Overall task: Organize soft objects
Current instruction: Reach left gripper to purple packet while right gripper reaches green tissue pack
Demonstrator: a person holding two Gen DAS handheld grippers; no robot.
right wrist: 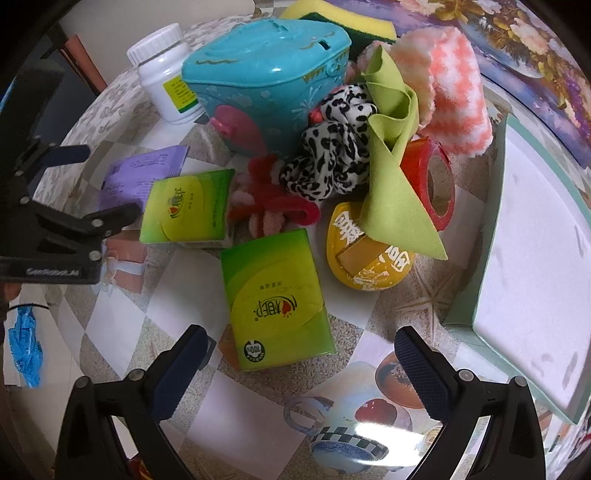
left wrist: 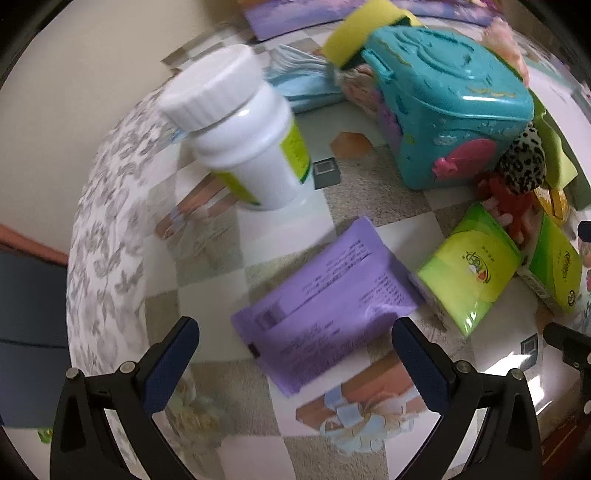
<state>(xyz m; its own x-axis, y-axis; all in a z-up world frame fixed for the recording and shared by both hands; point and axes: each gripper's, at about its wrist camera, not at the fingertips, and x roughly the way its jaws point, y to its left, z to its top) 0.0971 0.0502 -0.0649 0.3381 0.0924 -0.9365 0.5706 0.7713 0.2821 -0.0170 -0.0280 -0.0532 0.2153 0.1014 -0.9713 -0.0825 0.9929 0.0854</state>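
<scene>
My left gripper (left wrist: 295, 332) is open and empty, just above a flat purple packet (left wrist: 325, 306) on the table. My right gripper (right wrist: 301, 343) is open and empty, with a green tissue pack (right wrist: 277, 299) between its fingers' line. A second green tissue pack (right wrist: 188, 206) lies to the left. Behind them sit a leopard-print scrunchie (right wrist: 332, 162), a red and pink fuzzy tie (right wrist: 273, 203), a green cloth (right wrist: 395, 177), a pink and white fluffy piece (right wrist: 450, 92) and a yellow sponge (right wrist: 343, 18). The left gripper (right wrist: 88, 184) also shows in the right wrist view.
A teal plastic box (right wrist: 266, 85) and a white pill bottle (left wrist: 243, 133) stand at the back. A red tape roll (right wrist: 436, 181) and a yellow round object (right wrist: 369, 258) lie by the cloth. A pale green tray (right wrist: 491, 221) sits at right. The table edge is at left.
</scene>
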